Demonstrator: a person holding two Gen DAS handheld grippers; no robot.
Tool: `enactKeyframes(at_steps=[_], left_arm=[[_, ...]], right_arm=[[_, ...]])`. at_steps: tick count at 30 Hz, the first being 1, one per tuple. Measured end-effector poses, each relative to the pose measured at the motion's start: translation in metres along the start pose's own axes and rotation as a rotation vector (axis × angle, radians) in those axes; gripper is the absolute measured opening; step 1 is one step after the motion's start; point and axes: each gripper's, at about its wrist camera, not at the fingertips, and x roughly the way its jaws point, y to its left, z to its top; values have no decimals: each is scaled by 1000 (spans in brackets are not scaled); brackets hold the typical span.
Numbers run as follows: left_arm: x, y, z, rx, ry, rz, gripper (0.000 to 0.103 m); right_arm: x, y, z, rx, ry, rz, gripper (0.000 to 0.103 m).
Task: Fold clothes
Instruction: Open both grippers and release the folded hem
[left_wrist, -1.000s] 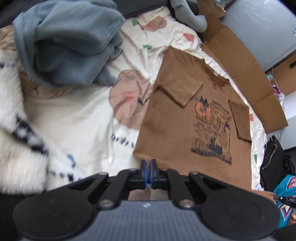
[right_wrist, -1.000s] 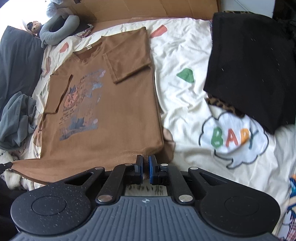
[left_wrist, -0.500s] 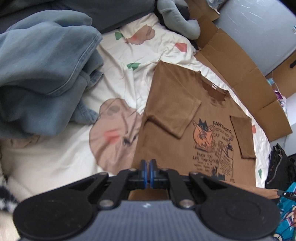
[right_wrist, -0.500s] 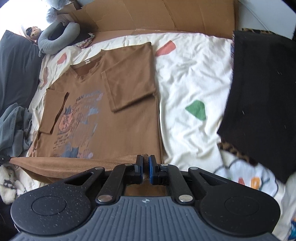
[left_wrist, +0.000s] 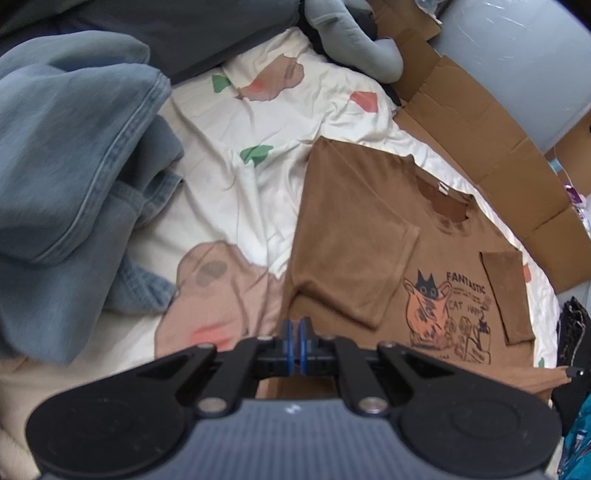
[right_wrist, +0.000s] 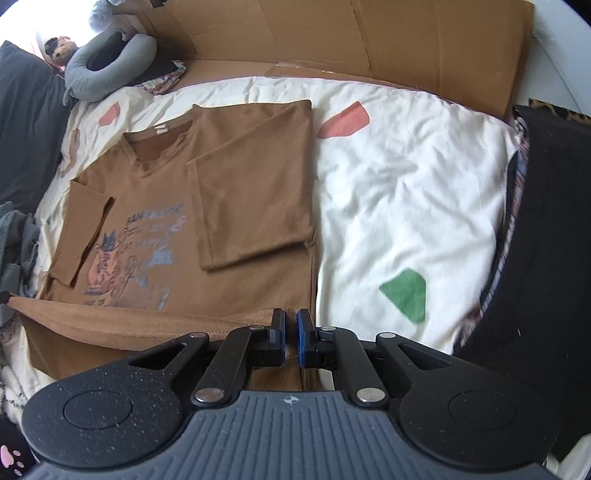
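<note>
left claw (left_wrist: 294, 329) and right claw (right_wrist: 290, 331) each pinch the hem of the brown shirt (right_wrist: 255, 206), lifted over the bed (right_wrist: 399, 192), sleeves folded in

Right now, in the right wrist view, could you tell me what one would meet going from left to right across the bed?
Grey-blue garment → brown T-shirt → bare patterned bedsheet → black garment.
</note>
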Motion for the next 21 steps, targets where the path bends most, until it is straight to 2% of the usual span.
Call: enactKeyframes(at_steps=[8,14,17,19,21], left_arm=[[43,4,11,19,7,11,3],[69,9,7,12,14,66,4],[68,14,3,-12,-9,97,6],[62,18,1,-22,-21,85,11],[55,19,-2,-23,-23,84,12]], right_arm=[[41,0,18,-24,10,-31,5],[50,-1,16,-31,-50,-61,7],[53,-2,14,-37,-84,-77,13],[56,-2,13,-41,-106,-87,25],[58,-2,12,-45,-128,-98,33]])
